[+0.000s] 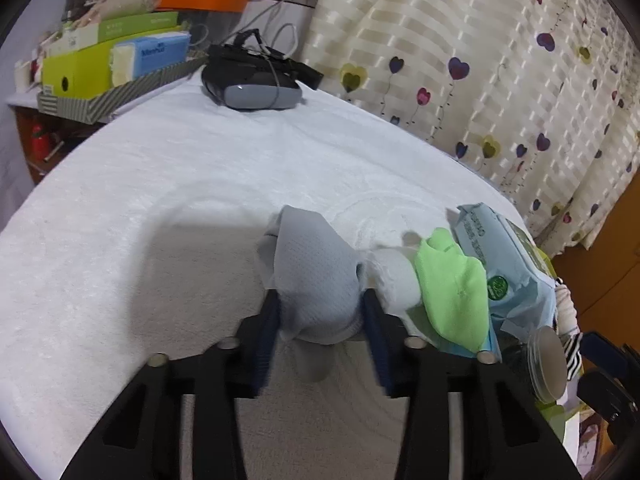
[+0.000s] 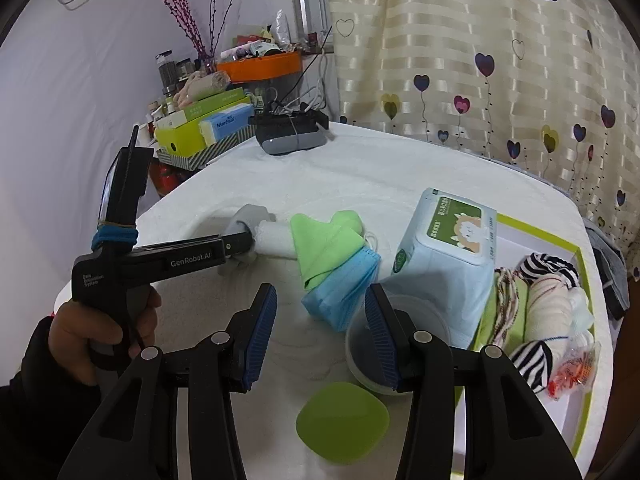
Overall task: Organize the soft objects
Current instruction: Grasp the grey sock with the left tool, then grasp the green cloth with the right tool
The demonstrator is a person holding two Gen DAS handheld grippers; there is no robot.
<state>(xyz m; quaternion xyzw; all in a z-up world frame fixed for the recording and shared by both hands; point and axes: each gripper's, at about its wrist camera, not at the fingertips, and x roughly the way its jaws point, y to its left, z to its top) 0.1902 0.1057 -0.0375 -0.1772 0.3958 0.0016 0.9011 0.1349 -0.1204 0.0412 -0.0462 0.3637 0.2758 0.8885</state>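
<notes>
On the white fleecy bedcover [image 1: 160, 200], a rolled grey knit sock [image 1: 316, 280] is clamped between the left gripper's [image 1: 320, 312] blue pads, seemingly for the green-rimmed tray [image 2: 560, 240] of rolled socks, while the right gripper [image 2: 320, 316] is held wide and empty

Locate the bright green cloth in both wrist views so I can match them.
Left wrist: green cloth lies right of centre, beside the grey sock.
Right wrist: green cloth sits at centre, on the blue face masks.
Shared landmark: wet wipes pack, just right of the cloth.
</notes>
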